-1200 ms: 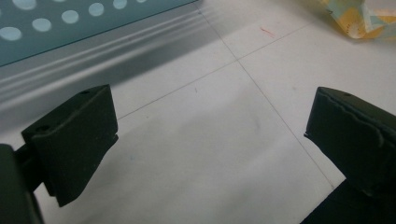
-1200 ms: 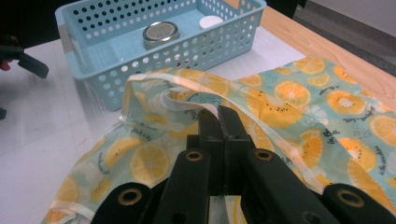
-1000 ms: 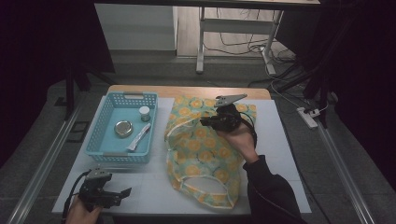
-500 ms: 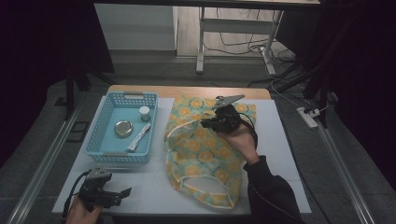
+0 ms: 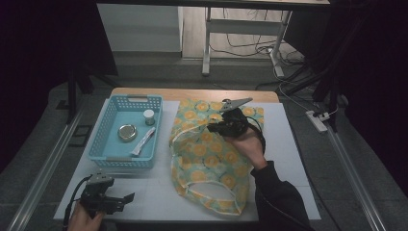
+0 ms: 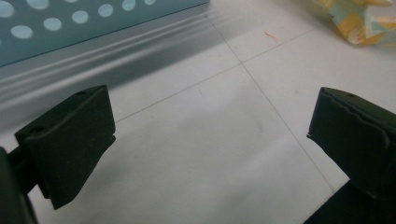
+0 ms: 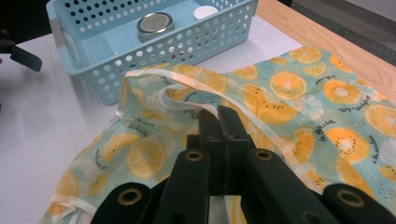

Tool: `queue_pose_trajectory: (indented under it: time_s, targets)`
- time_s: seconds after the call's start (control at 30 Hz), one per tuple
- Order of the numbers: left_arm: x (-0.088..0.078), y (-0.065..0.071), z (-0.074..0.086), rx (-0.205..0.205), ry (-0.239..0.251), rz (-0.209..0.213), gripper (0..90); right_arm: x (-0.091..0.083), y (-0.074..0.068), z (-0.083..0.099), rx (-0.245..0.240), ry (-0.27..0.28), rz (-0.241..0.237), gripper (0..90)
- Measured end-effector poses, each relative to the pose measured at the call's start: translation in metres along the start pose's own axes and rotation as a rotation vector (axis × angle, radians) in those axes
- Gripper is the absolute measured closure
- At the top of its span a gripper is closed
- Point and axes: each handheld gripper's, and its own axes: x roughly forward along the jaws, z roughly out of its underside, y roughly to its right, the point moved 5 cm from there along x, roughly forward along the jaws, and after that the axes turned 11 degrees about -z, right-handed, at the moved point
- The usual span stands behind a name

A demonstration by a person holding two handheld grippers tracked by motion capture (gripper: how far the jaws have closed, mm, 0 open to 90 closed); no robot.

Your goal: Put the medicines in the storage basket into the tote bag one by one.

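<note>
Right tongs point(image 7: 218, 116), arm reaching forward, are pinched closed on the citrus-print cloth bag's point(image 5: 211, 159) white strap mid-counter point(image 5: 288, 144); left tongs point(image 6: 210, 135) gape empty, resting low near the blue basket point(image 5: 108, 139).

On the table point(image 5: 298, 159), the basket point(image 5: 107, 144) sits at 10 o'clock, holding a tin point(image 5: 127, 132), jar point(image 5: 149, 116) and sachet point(image 5: 143, 142). The bag point(image 5: 202, 159) lies centre, at the basket's 3 o'clock.
</note>
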Motion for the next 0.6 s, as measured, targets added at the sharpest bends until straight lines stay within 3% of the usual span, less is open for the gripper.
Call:
queue_pose_trajectory:
  time_s: [0.27, 0.5, 0.6]
  targets:
    - [-0.008, -0.003, -0.003, -0.015, 0.017, 0.007, 0.8, 0.002, 0.001, 0.001, -0.004, -0.005, -0.003, 89.9]
    - [-0.011, -0.005, -0.006, -0.013, 0.044, 0.096, 1.6, 0.000, -0.001, 0.000, -0.011, 0.002, -0.002, 89.9]
    - [-0.012, -0.005, -0.008, 0.000, 0.050, 0.092, 1.5, 0.002, -0.001, 0.001, -0.012, 0.001, -0.002, 89.9]
